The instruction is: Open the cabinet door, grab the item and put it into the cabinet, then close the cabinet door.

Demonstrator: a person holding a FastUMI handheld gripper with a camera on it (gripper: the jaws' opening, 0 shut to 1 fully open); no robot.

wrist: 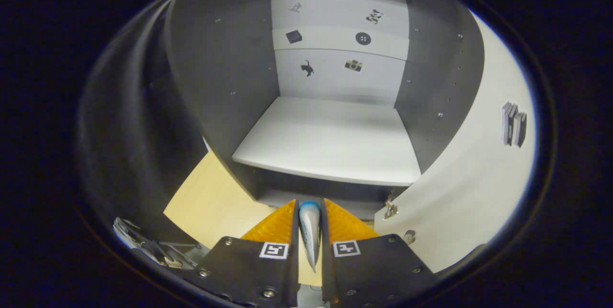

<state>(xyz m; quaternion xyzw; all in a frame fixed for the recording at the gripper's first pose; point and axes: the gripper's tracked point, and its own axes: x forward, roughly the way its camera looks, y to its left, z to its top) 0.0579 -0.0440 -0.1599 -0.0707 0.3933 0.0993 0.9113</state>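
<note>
- Nearest of all, the gripper has its two fingers drawn close together and clamped on the item, a slim silvery thing with a blue end that points forward. What sort of thing it is I cannot tell.
- Both fingers press on its sides, so the hold looks firm, and the item is carried clear of any surface.
- Under and to the left of the fingers lies a pale wooden tabletop, on which the cabinet stands. At the tabletop's near left corner sits some metal hardware, too blurred to name.
- Just ahead of the fingertips is the cabinet's dark lower front edge, and above that the front edge of a white shelf.
- On the right, the cabinet door stands swung wide open, with a hinge at its lower inner corner and a small picture of books on its face.
- Farthest off is the pale back wall of the cabinet, marked with small black pictures.
- Judged from this, the door is opened and the item grabbed, and carrying it in is the step in hand.
- The next move calls for lifting the item over the shelf's front edge and going inward between the dark side walls. It then means setting the item down flat before the fingers part.
- Closing the door remains.
</note>
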